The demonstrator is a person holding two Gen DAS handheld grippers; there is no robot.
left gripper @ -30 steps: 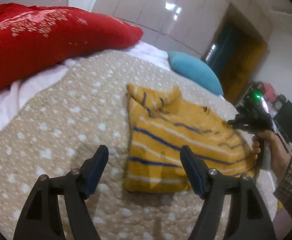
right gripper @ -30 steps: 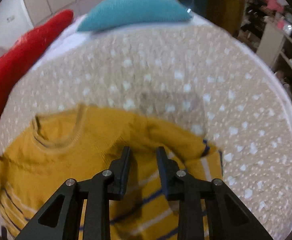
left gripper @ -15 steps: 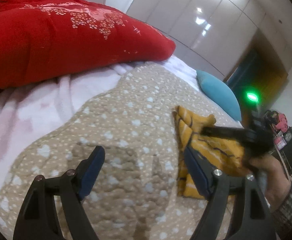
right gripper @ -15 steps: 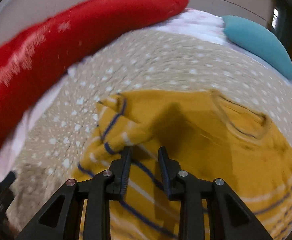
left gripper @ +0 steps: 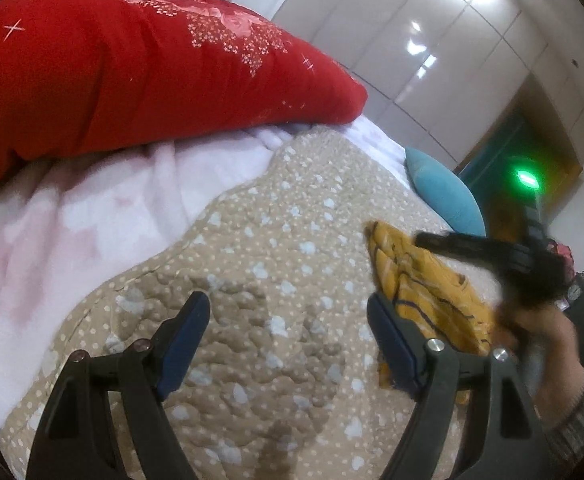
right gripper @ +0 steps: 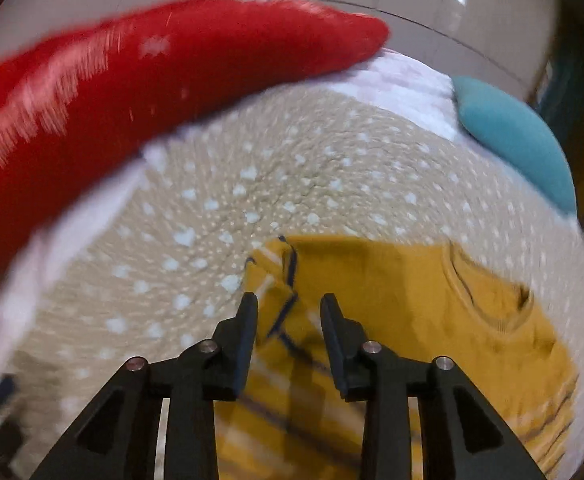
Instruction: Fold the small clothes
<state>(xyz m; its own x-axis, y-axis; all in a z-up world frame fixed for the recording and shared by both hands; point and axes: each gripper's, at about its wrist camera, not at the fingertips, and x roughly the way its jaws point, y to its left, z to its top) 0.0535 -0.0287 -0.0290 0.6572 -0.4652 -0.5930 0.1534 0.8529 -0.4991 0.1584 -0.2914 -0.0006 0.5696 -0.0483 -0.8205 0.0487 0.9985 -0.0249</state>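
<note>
The bed [left gripper: 275, 248] has a tan dotted quilt, one red blanket [left gripper: 131, 60], one blue pillow [left gripper: 444, 196] and one yellow striped sweater [right gripper: 412, 300]. There are two grippers. The left hand-held gripper [left gripper: 287, 336] is wide apart over bare quilt, with the sweater just to its right. The right hand-held gripper [right gripper: 289, 312] hovers over the sweater's folded sleeve; its jaws have just been opening and pinch nothing. A second ago the sweater lay between the left jaws.

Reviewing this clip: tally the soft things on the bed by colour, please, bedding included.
Red: 1, the red quilt
Teal: 1, the teal pillow
Yellow: 1, the yellow striped sweater
Beige: 1, the beige dotted bedspread
Pale pink: 1, the pale pink blanket
Total: 5
</note>
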